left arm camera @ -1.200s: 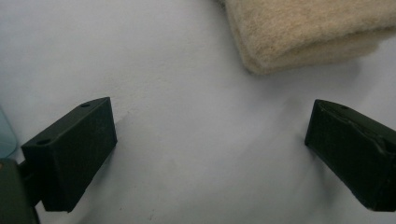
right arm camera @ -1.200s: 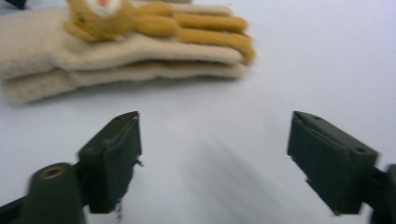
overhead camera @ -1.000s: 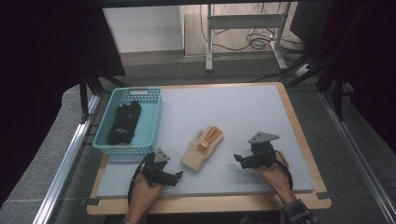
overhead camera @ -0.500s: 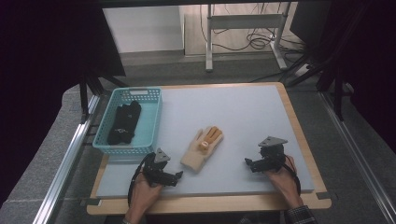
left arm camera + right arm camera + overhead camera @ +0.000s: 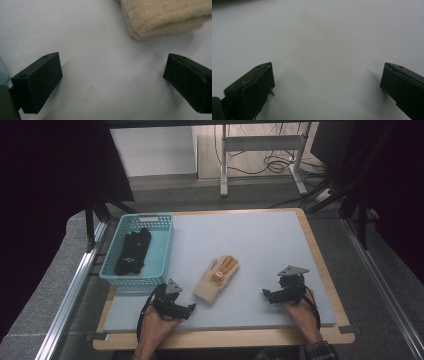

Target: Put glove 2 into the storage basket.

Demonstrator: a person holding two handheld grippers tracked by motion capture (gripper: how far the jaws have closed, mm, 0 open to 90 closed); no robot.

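High view: a cream knitted glove with orange fingers (image 5: 218, 277) lies flat at the centre of the pale grey table (image 5: 260, 245), cuff toward the lower edge of the frame. The left hand-held gripper (image 5: 186, 309), at lower left, rests on the table just beside the cuff, jaws spread with nothing between them; in the left gripper view the cuff (image 5: 165, 17) sits at the upper right, apart from both jaws. The right hand-held gripper (image 5: 267, 295), at lower right, is well apart from the glove; its jaws have just been opening and stand wide over bare table. A turquoise plastic basket (image 5: 165, 252) at the left holds a dark glove (image 5: 132, 251).
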